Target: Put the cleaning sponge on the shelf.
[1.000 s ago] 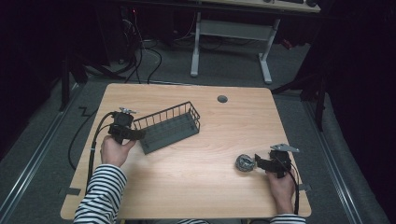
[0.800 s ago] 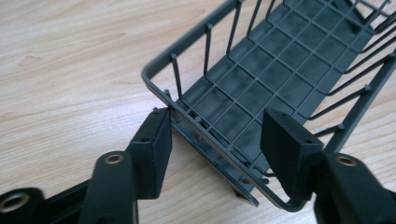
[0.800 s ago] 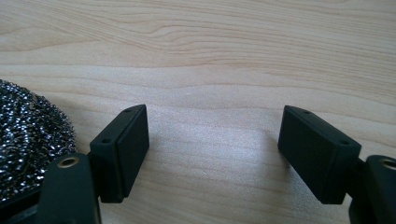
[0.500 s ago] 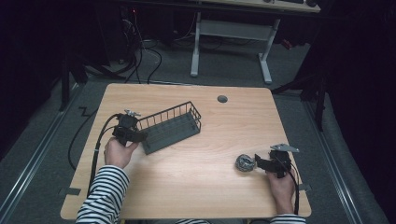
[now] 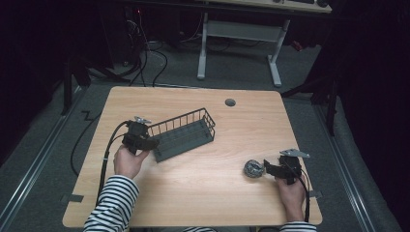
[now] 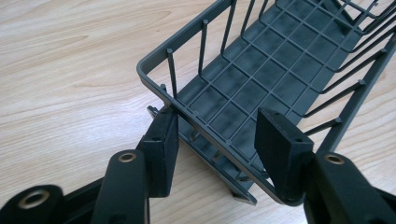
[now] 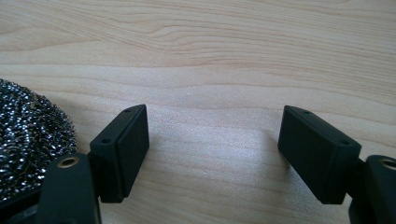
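High view puts my left tongs (image 5: 145, 143) at centre left of the frame, clamped on the near end of the dark wire basket (image 5: 186, 137), which lies slantwise on the wooden table (image 5: 203, 203). My left gripper view gives what that one blurs: the jaws have just closed across the basket's corner, rim wire between them, grid floor running to the upper right. My right tongs (image 5: 267, 167) stand spread at lower right, beside a steel scourer (image 5: 253, 168).

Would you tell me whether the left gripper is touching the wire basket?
Touching. In the left gripper view, the left gripper straddles the end wall of the wire basket, and its left pad presses against the rim's corner.
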Tool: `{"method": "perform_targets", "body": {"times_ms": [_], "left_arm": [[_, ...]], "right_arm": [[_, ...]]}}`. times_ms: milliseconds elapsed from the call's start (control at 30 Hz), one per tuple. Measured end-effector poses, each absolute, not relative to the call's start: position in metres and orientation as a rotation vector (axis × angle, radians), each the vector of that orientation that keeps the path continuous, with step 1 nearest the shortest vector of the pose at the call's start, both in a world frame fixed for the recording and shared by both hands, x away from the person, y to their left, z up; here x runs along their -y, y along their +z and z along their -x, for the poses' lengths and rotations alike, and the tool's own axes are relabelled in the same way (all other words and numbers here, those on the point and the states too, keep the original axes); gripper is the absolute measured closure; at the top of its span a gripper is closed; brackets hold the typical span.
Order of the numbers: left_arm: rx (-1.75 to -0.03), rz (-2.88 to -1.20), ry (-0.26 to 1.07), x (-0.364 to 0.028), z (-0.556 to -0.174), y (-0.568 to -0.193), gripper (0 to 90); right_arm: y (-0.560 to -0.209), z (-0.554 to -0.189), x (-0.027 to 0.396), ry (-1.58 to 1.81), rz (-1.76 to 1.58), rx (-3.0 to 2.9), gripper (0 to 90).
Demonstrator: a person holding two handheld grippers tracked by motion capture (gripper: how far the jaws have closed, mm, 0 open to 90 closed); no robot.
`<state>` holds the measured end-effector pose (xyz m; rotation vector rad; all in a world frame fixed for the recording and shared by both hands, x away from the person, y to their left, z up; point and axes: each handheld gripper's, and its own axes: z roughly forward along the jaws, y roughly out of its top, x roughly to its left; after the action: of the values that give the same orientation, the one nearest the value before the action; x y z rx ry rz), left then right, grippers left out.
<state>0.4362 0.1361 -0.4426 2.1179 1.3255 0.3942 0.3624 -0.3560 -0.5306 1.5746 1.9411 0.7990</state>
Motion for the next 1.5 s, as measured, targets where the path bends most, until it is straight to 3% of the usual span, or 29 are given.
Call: {"method": "perform_targets", "body": {"times_ms": [1133, 1500], "left_arm": [[-1.152, -2.173, 0.350, -0.086, -0.422, -0.444, 51.0], [-1.154, -2.093, 0.339, -0.095, -0.419, -0.434, 27.7]], "right_arm": [[-0.530, -0.362, 0.355, 0.801, -1.585, -1.937, 24.8], [-0.530, -0.362, 0.355, 0.802, -1.586, -1.937, 24.8]]}}
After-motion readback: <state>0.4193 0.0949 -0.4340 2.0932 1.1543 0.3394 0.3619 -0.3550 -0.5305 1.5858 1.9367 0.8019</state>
